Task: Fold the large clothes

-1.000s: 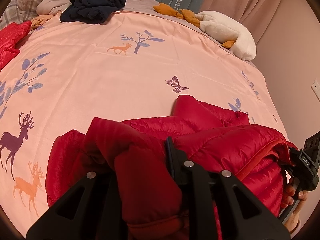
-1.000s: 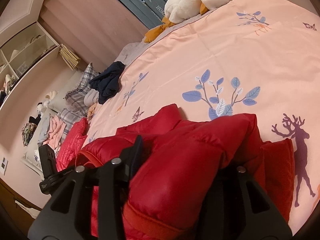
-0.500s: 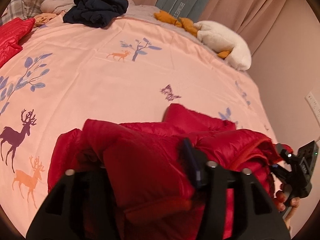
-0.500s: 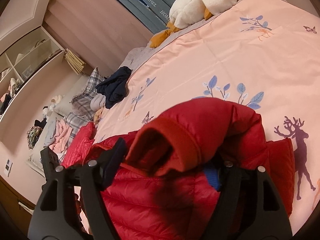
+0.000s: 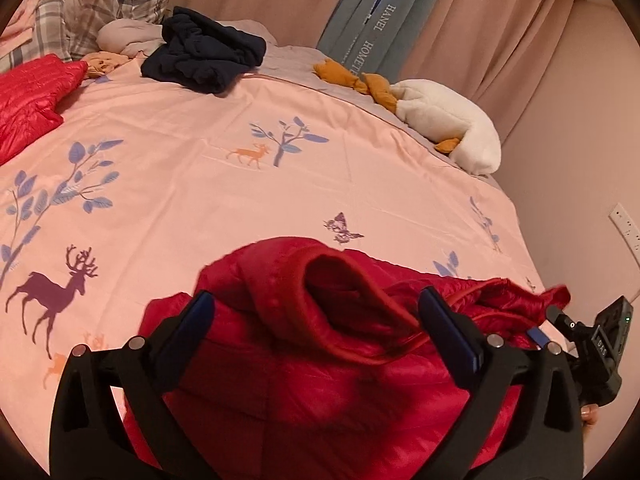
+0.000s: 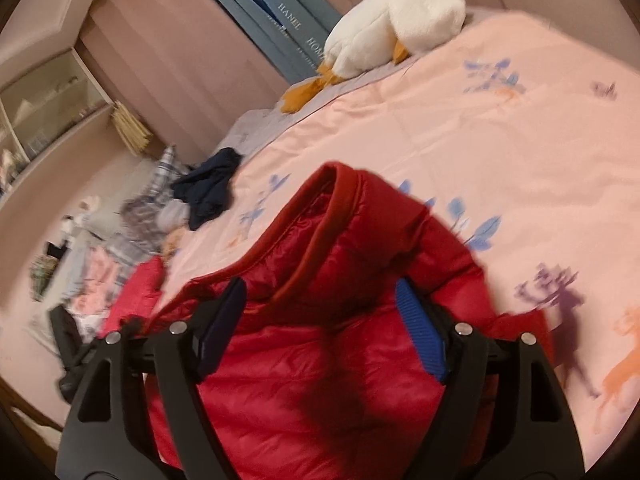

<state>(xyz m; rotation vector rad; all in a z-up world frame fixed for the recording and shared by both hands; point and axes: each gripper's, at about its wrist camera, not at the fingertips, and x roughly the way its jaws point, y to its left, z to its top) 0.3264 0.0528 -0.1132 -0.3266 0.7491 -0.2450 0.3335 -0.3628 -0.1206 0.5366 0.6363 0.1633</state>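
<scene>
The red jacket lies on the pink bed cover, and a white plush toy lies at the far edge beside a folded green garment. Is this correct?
Not quite. In the left wrist view the garment at the far edge is dark navy and crumpled, not green and folded. The rest holds: the red jacket lies on the pink bed cover, and the white plush toy is at the far edge.

Red puffer jacket (image 5: 320, 380): quilted, glossy synthetic shell. Bedspread (image 5: 200, 184): smooth matt cloth, printed. Goose toy (image 5: 448, 124): fluffy plush. Gripper frames: matt blk plastic.

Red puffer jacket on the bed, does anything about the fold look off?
Yes. The red puffer jacket isn't flat: one loose fold with a trimmed edge arches up in a hump between the open jaws instead of lying down on the pink bedspread.
</scene>
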